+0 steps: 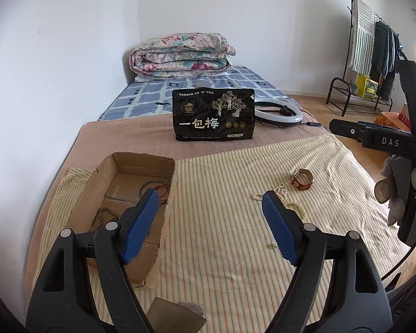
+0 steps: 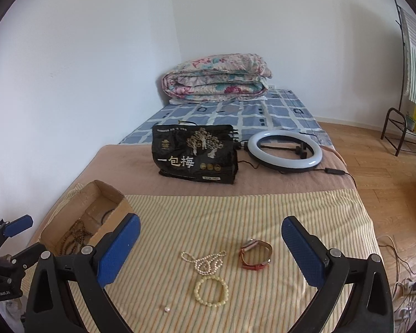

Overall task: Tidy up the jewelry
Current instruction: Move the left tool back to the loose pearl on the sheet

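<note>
A cardboard box (image 1: pixel 141 166) lies at the left of the striped cloth (image 1: pixel 222 222); inside it are a brown bead string (image 1: pixel 104 216) and thin dark and red bands (image 1: pixel 158 188). My left gripper (image 1: pixel 210 197) hovers open just right of the box, nothing between its blue pads. On the cloth lie a pearl necklace (image 2: pixel 205 262), a pale bead bracelet (image 2: pixel 211 290), a red-strapped watch (image 2: pixel 256 254) and one loose pearl (image 2: pixel 167 308). My right gripper (image 2: pixel 210 220) is open wide above them, empty. The box (image 2: pixel 108 191) is to its left.
A black snack bag (image 1: pixel 213 116) stands mid-bed with a ring light (image 1: pixel 280 113) and its cable beside it. A folded floral quilt (image 1: pixel 180 55) lies at the head. The wall runs along the left; a clothes rack (image 1: pixel 374 55) stands on the floor at the right.
</note>
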The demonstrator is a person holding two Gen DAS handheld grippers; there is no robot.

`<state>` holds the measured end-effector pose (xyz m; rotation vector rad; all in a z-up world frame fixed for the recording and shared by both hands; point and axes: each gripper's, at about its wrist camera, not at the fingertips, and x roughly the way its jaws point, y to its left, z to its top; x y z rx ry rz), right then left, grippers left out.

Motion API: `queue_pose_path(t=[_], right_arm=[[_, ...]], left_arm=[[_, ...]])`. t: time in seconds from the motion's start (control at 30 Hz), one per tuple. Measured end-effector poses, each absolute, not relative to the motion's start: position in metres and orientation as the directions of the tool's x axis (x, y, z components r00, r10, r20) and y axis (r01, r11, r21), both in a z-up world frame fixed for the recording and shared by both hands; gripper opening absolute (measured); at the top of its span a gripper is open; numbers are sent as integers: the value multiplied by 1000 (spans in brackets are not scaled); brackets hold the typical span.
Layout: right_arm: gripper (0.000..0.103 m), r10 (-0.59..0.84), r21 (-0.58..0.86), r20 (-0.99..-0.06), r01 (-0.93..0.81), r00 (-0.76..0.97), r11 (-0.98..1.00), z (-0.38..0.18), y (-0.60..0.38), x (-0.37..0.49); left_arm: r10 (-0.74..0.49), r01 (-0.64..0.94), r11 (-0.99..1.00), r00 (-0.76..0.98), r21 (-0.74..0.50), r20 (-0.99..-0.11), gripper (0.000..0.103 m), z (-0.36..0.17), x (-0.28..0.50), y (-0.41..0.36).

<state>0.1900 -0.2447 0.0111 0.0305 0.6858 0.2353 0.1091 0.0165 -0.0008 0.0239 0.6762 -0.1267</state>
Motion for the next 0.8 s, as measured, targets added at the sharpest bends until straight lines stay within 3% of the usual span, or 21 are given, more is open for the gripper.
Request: queue_pose_path(t=[0.23,0.8], right_arm=[[103,196,100,-660,-174,726,980,-10,-269,191],[102,198,17,-802,-309,564,951,-84,-257,196]], left_arm=[[-139,165,986,726,-25,-674,79,-27,111,-6],[-199,191,976,590,-104,-782,79,-106,119,-42]])
